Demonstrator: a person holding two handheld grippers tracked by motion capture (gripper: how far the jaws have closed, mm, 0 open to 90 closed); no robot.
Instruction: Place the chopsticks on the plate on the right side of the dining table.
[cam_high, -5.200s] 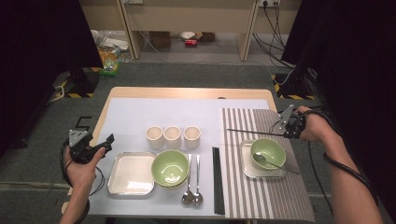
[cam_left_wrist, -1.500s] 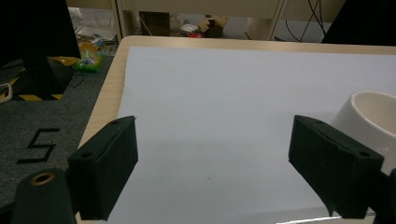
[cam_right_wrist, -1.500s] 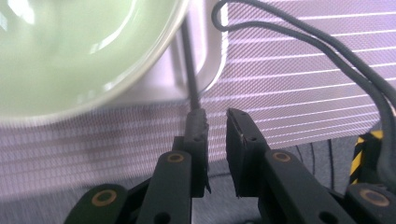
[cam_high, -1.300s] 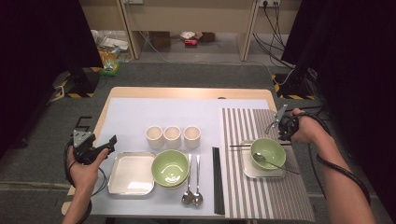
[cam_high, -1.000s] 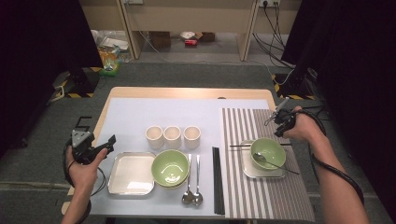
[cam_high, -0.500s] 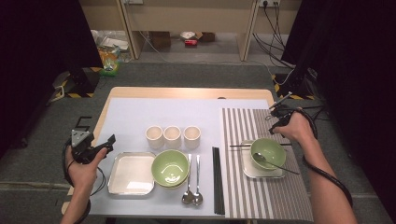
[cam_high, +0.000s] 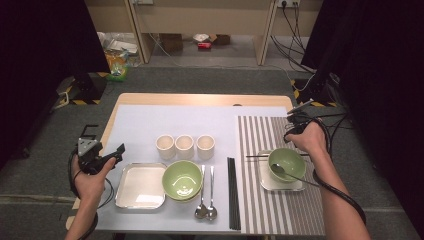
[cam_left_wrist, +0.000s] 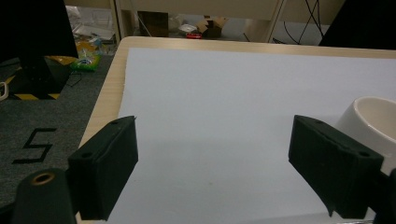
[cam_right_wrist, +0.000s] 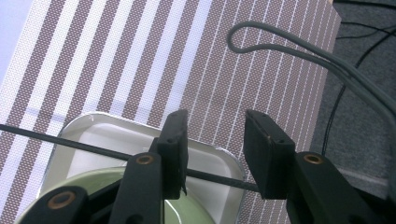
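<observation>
Floor: grey carpet (cam_high: 210, 80) all round the table, a painted figure on it (cam_left_wrist: 35, 145) just left of the left claw.
Table: pale wood top (cam_high: 200, 99) under a white sheet (cam_high: 175, 122), stretching ahead of the left claw.
Back wall: light wooden panels (cam_high: 200, 15) with gaps beneath, far beyond both claws.
Clutter: boxes and bags (cam_high: 117, 57) on the floor, well ahead of the left claw.
Sides: black drapes (cam_high: 45, 45) on both flanks.
Cables: black leads (cam_high: 300, 25) trailing down, beyond the right claw.

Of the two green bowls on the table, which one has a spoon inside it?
The green bowl on the striped mat, sitting on a small square tray beside the right gripper. The other green bowl is empty; its spoons lie beside it.
</observation>
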